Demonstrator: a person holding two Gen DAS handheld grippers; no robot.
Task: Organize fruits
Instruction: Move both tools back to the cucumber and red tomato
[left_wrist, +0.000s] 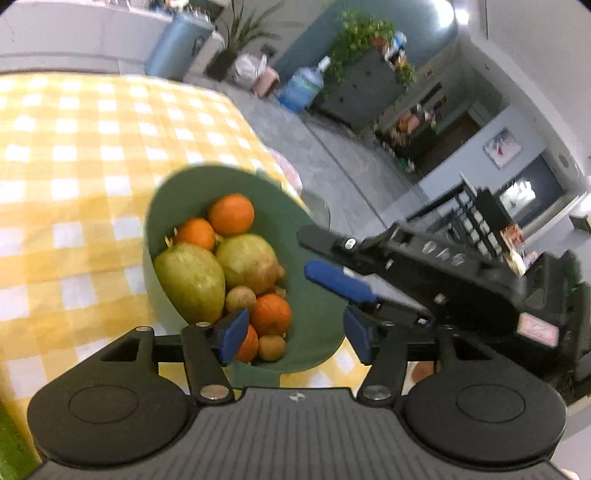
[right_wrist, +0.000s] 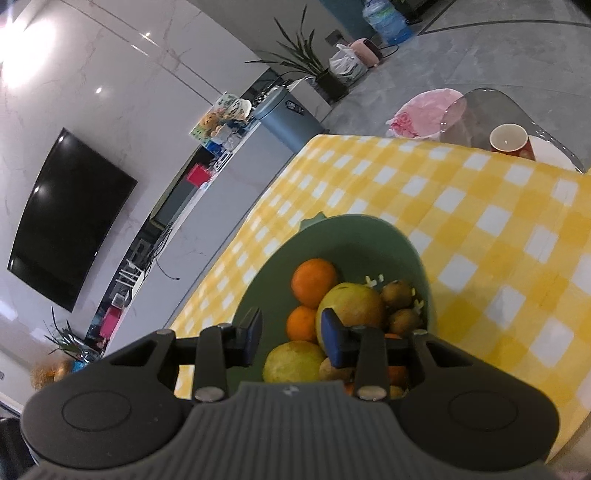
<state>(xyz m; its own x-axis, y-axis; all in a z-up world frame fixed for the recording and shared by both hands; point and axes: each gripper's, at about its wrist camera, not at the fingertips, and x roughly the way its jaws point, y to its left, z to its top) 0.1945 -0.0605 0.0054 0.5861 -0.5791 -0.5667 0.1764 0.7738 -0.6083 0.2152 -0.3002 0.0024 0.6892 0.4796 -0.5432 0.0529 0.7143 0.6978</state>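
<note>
A green bowl (left_wrist: 317, 332) stands on the yellow checked tablecloth (left_wrist: 74, 166), near the table's edge. It holds oranges (left_wrist: 231, 214), two big yellow-green fruits (left_wrist: 190, 284) and small brown fruits (left_wrist: 240, 299). My left gripper (left_wrist: 295, 339) hovers open above the bowl's near side, nothing pressed between its blue pads (left_wrist: 232, 338). My right gripper (right_wrist: 291, 338) straddles the bowl (right_wrist: 351, 240) rim: one finger outside the wall, the blue pad (right_wrist: 332, 343) inside beside a yellow-green fruit (right_wrist: 351, 306), with a gap showing. The left wrist view shows that gripper (left_wrist: 314, 254) reaching in from the right.
A red dotted cup (right_wrist: 511, 142) sits on a white plate (right_wrist: 550, 157) at the table's far corner, by a grey see-through chair (right_wrist: 476, 110). The cloth (right_wrist: 480, 221) beyond the bowl is bare. Floor drops off past the table edge (left_wrist: 258, 140). Something green (left_wrist: 9, 443) lies at lower left.
</note>
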